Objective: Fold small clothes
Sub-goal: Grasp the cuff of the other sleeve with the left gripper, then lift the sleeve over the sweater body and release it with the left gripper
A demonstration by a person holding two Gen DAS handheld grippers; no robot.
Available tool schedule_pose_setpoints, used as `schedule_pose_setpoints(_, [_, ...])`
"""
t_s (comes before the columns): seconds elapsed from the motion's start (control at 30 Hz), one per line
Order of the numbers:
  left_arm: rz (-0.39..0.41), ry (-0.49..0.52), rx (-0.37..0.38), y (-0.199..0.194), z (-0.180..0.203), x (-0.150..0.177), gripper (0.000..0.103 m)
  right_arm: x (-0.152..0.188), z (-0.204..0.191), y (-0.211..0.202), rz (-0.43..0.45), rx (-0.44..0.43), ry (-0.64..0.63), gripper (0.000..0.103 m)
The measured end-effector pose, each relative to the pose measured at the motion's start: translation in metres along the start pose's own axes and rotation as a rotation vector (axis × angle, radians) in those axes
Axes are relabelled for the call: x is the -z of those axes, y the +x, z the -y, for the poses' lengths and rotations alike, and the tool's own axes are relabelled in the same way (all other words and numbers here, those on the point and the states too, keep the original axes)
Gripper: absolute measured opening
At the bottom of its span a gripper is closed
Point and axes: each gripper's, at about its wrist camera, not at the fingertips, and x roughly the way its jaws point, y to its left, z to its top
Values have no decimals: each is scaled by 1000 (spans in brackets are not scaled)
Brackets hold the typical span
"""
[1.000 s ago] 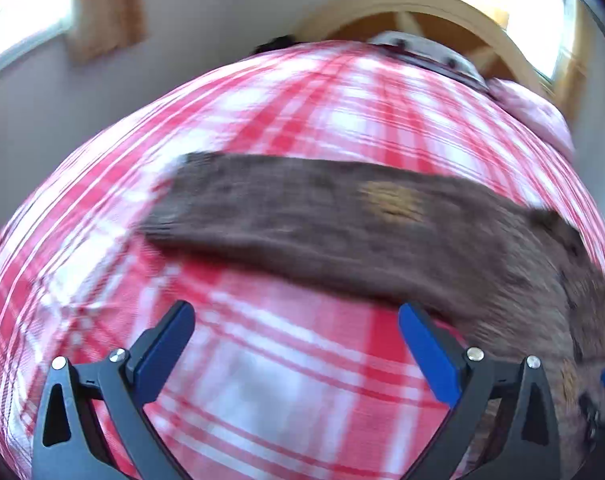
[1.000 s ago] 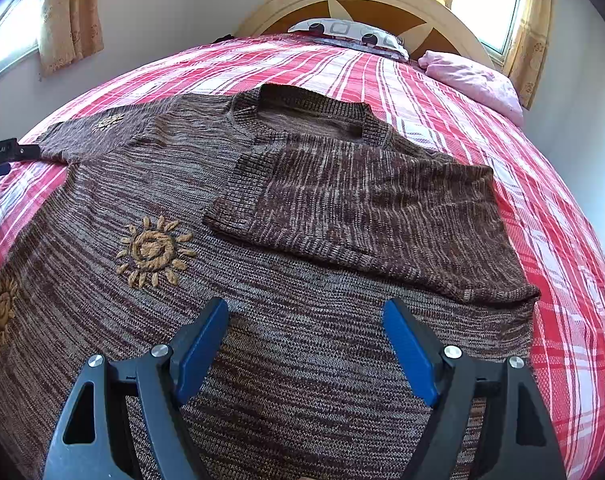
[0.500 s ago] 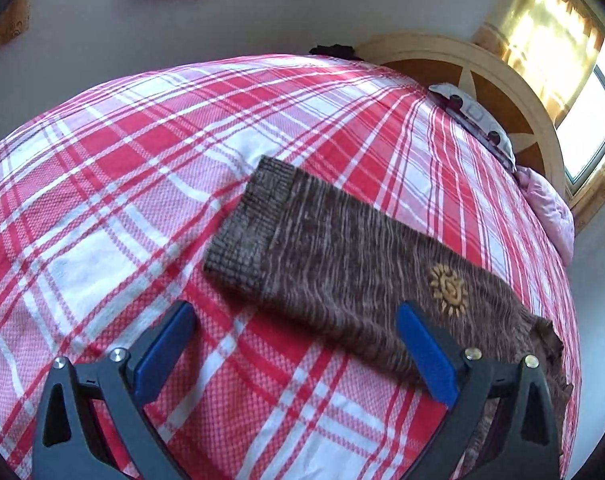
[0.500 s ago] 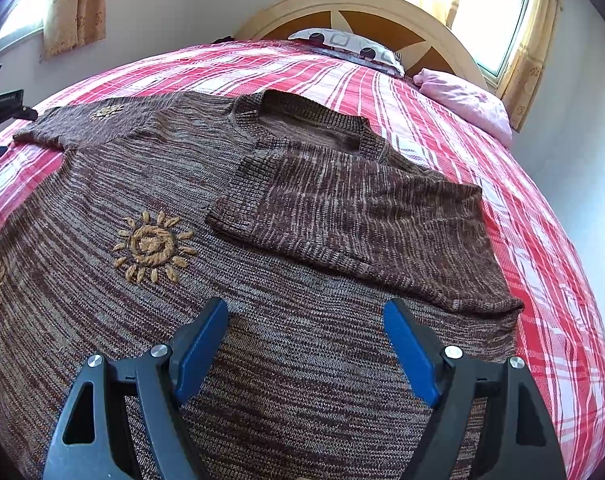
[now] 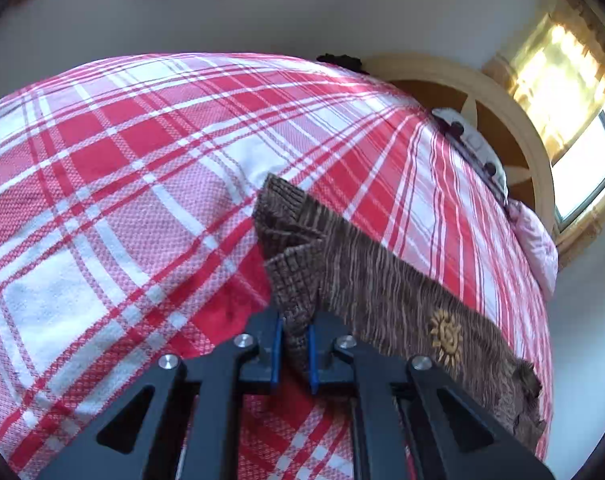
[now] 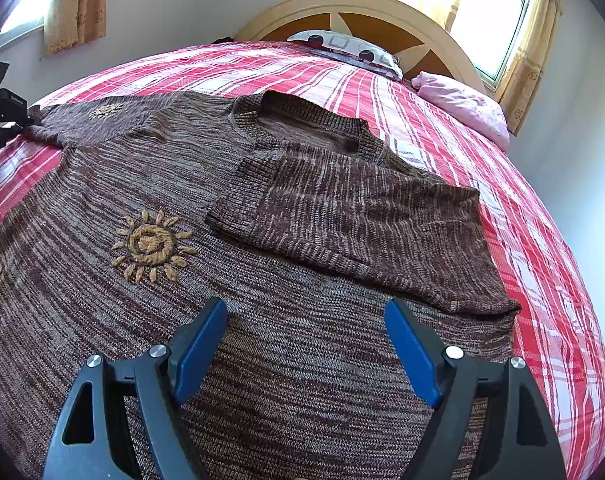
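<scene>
A brown knit sweater [image 6: 302, 360] with embroidered suns lies flat on the red plaid bed [image 6: 542, 240]. Its right sleeve [image 6: 362, 224] is folded across the chest. Its left sleeve [image 5: 402, 300] stretches out to the left. My left gripper [image 5: 293, 350] is shut on the ribbed cuff [image 5: 290, 248] of that sleeve, which bunches up above the blue pads. It also shows at the far left of the right wrist view [image 6: 6, 112]. My right gripper [image 6: 306, 344] is open and empty, low over the sweater's lower body.
A wooden headboard [image 6: 382, 16] stands at the far end with a patterned pillow [image 6: 350, 50] and a pink pillow [image 6: 462, 104]. Windows with curtains [image 6: 502, 12] are behind. Bare plaid bedspread [image 5: 122, 200] lies left of the sleeve.
My left gripper has moved up to the sleeve cuff and closed on it, bunching the cuff. My right gripper has stayed open over the sweater body.
</scene>
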Motion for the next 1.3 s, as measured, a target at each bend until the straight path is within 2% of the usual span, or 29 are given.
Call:
schedule_pose_setpoints(0.3, [62,59,13,-18,15,-1,9,0,1,0,1,0,0,82])
schedule_pose_setpoints(0.4, [81,95,43,-27,29,-1,9,0,1,0,0,-6,5,82])
schedule_pose_setpoints(0.53, [110,176,131,-48,65,3,9,0,4,0,-1,-16,18,82])
schedule_pose_setpoints(0.73, [126,337,296,-82,144,24,9,0,6,0,0,-21,27,82])
schedule_pose_setpoints(0.9, [62,398,400,-83,204,53,9,1,11,1,3,-30,52,82])
schedule_pose_setpoints(1.0, [26,436,430,-74,230,76,9,1,14,0,8,-34,69,82])
schedule_pose_setpoints(1.3, [-105,479,440,-36,261,137,9,4,31,-1,30,-93,164,82])
